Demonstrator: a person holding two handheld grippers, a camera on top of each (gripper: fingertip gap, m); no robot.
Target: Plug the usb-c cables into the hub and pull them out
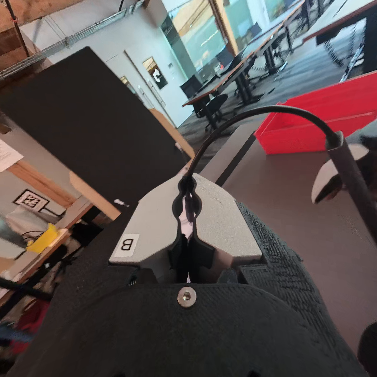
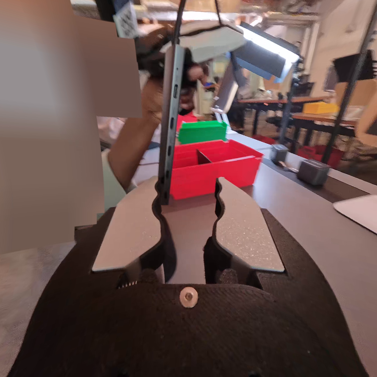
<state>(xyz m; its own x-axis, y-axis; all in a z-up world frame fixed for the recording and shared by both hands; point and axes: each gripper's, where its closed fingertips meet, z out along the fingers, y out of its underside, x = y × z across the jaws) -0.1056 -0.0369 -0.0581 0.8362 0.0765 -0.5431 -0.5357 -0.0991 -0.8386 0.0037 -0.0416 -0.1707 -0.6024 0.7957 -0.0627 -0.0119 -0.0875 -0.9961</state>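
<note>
An open workshop with long desks lies beyond the grey surface (image 2: 285,214). The hub (image 2: 170,130) hangs upright before the red bin (image 2: 204,175), light, rigid. Left gripper (image 1: 188,201) pinches its cable (image 1: 255,111)'s plug; right gripper (image 2: 186,193) fingers gape wide beside the hub; best held by its flat faces.

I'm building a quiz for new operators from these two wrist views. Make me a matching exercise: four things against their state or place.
1. left gripper
2. right gripper
3. hub
4. red bin

a. hanging upright from its cable
b. open, empty
c. sits on the table, divided inside
d. shut on the cable's plug

Pairs: 1-d, 2-b, 3-a, 4-c
</note>
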